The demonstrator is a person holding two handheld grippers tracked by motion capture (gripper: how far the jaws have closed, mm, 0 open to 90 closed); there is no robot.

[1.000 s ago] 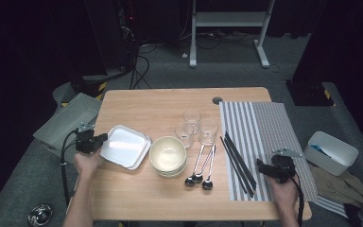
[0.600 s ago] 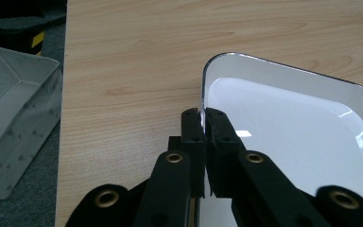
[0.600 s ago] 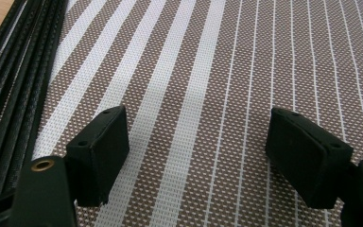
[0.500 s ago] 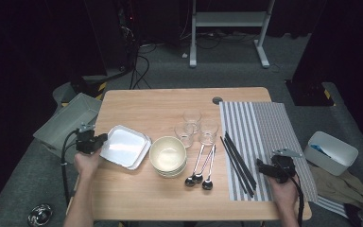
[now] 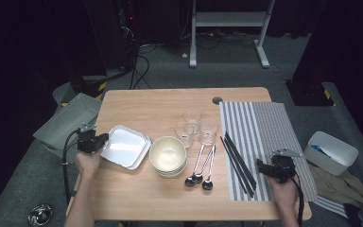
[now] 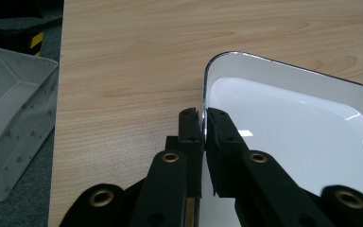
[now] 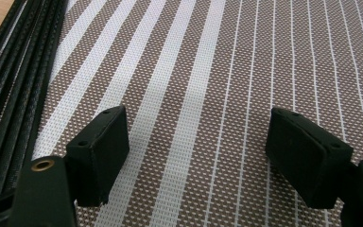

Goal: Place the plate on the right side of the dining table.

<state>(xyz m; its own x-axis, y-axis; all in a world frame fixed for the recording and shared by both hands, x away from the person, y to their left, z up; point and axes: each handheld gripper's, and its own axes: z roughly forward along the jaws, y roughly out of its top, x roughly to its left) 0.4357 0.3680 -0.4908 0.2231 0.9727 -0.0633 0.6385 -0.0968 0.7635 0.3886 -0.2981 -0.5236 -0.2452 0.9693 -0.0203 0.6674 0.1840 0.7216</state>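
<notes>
Setting: dark room, light wooden table with a grey-and-white striped woven placemat on its right part.
Left gripper: jaws nearly together, clamped on the left rim of the white rectangular tray with a dark edge; one pad inside the rim, one outside.
Tray's place: near the table's left edge, just beside the stacked cream bowls.
Right gripper: jaws wide apart, holding nothing, low over the placemat beside the black chopsticks.
Hands: both forearms reach in from the near edge; left gripper points right, right gripper points left.
Open room: bare wood behind the tray; grey bin below the left edge.
</notes>
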